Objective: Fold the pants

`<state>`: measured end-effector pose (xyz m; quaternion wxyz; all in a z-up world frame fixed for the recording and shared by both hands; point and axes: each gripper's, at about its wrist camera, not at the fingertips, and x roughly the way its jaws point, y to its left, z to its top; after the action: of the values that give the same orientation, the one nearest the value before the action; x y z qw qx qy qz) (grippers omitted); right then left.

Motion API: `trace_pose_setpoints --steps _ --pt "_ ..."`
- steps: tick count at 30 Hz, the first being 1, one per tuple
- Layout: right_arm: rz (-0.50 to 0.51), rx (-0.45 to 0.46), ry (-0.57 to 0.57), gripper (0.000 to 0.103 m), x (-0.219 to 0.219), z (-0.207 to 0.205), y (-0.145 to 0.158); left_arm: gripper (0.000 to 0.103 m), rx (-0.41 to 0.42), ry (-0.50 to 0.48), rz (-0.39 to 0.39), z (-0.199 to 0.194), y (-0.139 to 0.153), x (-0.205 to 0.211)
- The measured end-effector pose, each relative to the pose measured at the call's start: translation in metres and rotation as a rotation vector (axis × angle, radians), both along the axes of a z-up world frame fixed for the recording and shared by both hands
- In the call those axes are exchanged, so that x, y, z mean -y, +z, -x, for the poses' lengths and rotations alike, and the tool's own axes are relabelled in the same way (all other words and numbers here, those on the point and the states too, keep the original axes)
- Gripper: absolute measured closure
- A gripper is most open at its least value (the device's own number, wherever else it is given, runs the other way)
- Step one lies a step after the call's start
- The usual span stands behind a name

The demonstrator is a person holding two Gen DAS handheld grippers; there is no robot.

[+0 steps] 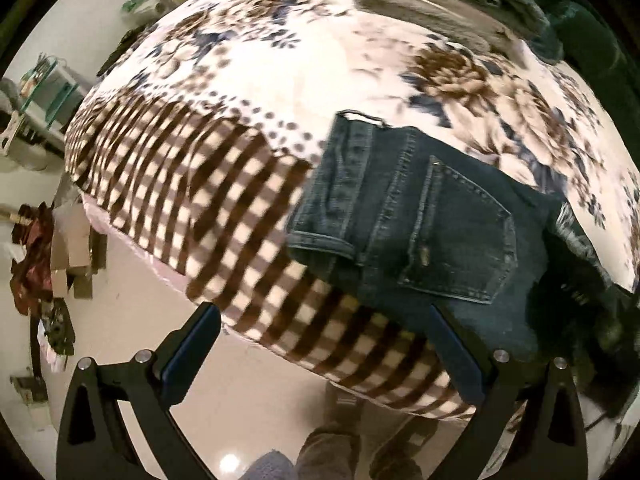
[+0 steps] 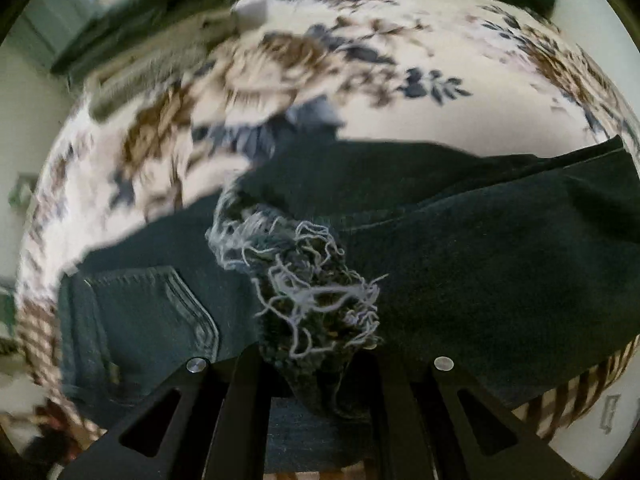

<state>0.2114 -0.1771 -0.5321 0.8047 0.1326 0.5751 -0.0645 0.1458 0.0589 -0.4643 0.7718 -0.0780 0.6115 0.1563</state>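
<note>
Dark blue jeans (image 1: 420, 220) lie on a bed's floral and checked blanket (image 1: 240, 80), back pocket up and waistband toward the left. My left gripper (image 1: 324, 344) hangs open over the blanket's checked border, beside the jeans' seat, with nothing between its fingers. In the right wrist view the frayed hem (image 2: 308, 288) of a jeans leg bunches up between the fingers of my right gripper (image 2: 320, 380), which is shut on it. That leg (image 2: 480, 248) trails off to the right, and the back pocket (image 2: 160, 308) lies to the left.
A pile of folded clothes (image 1: 448, 4) sits at the bed's far side, seen also as a blurred stack of clothes (image 2: 132, 28). Clutter (image 1: 36, 248) covers the shiny floor left of the bed. A person's feet (image 1: 332, 452) stand at the bed's near edge.
</note>
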Motion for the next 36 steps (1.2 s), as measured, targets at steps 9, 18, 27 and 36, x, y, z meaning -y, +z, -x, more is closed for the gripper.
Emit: trace_pose_setpoints --steps 9,18,27,36 --pt "-0.188 -0.112 0.071 0.026 0.051 0.012 0.030 0.000 0.041 -0.018 0.048 -0.025 0.014 0.040" --pt "-0.282 -0.096 -0.137 0.027 0.261 0.043 0.033 0.000 0.017 -0.130 0.128 -0.089 -0.017 0.151" --pt "-0.236 -0.122 -0.098 0.068 0.324 0.050 0.011 0.004 -0.115 -0.230 0.037 -0.100 -0.075 0.204" --pt "-0.236 -0.133 -0.078 0.054 0.311 0.046 0.011 0.092 -0.115 -0.196 0.063 -0.062 -0.081 0.171"
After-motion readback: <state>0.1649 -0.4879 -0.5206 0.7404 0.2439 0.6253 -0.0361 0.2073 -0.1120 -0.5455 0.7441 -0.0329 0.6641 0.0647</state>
